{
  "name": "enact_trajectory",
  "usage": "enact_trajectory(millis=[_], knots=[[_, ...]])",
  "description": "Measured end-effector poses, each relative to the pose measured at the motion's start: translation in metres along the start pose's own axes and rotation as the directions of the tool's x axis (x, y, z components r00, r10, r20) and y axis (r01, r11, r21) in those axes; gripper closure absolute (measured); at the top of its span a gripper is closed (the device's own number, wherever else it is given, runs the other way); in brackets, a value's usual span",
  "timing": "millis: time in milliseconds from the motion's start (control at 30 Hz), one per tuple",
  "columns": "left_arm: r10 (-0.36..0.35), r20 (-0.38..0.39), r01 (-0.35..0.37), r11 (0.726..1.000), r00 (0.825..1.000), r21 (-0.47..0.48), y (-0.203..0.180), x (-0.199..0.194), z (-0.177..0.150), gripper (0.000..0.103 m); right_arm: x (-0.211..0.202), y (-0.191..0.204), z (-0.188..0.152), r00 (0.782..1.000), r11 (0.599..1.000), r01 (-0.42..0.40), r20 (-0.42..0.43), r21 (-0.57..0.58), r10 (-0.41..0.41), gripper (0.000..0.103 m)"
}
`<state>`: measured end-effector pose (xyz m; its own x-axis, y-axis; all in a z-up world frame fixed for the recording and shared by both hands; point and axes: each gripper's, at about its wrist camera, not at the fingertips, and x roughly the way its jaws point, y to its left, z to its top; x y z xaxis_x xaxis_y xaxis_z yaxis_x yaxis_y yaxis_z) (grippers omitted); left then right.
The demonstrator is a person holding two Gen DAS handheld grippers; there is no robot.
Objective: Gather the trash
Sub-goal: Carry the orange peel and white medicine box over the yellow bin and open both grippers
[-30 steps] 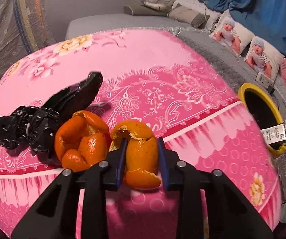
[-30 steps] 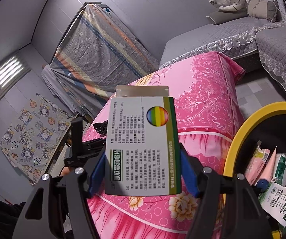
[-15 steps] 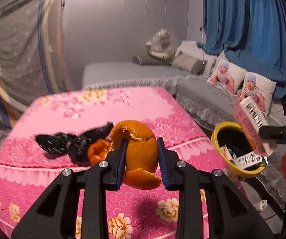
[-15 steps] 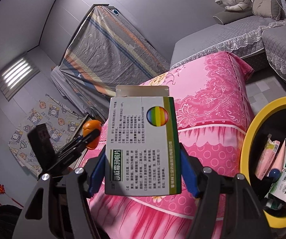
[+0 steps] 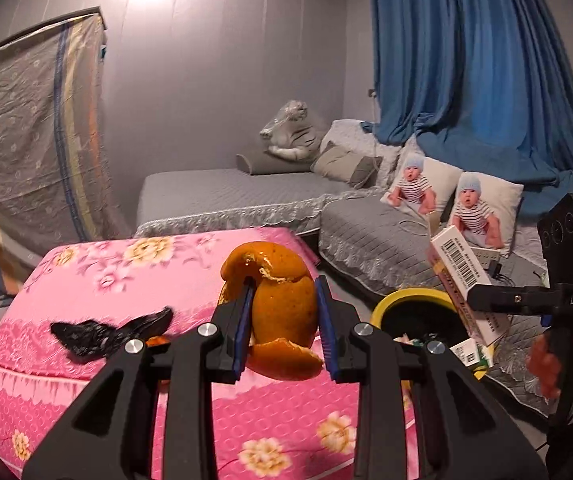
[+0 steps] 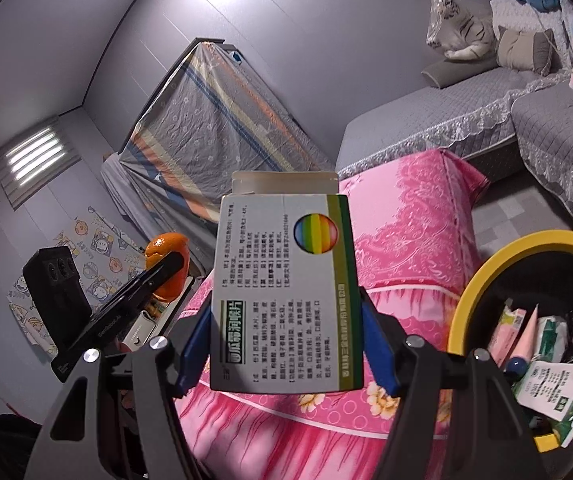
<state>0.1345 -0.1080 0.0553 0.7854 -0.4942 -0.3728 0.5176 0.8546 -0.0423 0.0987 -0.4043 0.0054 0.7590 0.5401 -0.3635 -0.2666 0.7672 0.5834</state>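
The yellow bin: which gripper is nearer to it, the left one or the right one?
Right. The right gripper, with the medicine box, is beside the yellow bin; the left gripper, with orange peel, is over the pink bed.

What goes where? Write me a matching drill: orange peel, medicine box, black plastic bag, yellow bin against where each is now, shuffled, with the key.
Things:
1. orange peel
2. medicine box
3. black plastic bag
4. yellow bin

Places:
A. lying on the pink cloth
B. clamped in the right gripper
C. on the floor beside the pink-covered table
D. clamped in the left gripper

Pairs: 1-D, 2-B, 3-A, 4-C
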Motion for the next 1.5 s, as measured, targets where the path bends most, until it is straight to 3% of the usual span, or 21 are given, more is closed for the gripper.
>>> enact_trajectory(millis=[400,733,1133,1433,1500], knots=[[-0.121,0.023,0.119,0.99,0.992,0.071,-0.074,0.032,0.027,0.075,-0.051,-0.04,0.004,0.99,0.996,0.079,0.109,0.051,-0.085,0.041],[-0.195,-0.002,0.195,0.977,0.981,0.09,-0.114,0.066,0.03,0.075,-0.08,-0.079,0.0,0.972,0.981,0.151,0.162,0.124,-0.17,0.04],[-0.237,-0.074,0.243,0.966,0.969,0.091,-0.14,0.111,0.017,0.075,-0.077,-0.117,-0.009,0.942,0.947,0.266,0.16,0.181,-0.295,0.04],[-0.246,-0.117,0.257,0.962,0.962,0.091,-0.151,0.138,0.006,0.075,-0.069,-0.143,-0.014,0.933,0.929,0.298,0.138,0.218,-0.332,0.04],[-0.241,-0.129,0.254,0.962,0.962,0.095,-0.154,0.144,0.003,0.075,-0.066,-0.148,-0.015,0.922,0.915,0.333,0.126,0.225,-0.367,0.04]])
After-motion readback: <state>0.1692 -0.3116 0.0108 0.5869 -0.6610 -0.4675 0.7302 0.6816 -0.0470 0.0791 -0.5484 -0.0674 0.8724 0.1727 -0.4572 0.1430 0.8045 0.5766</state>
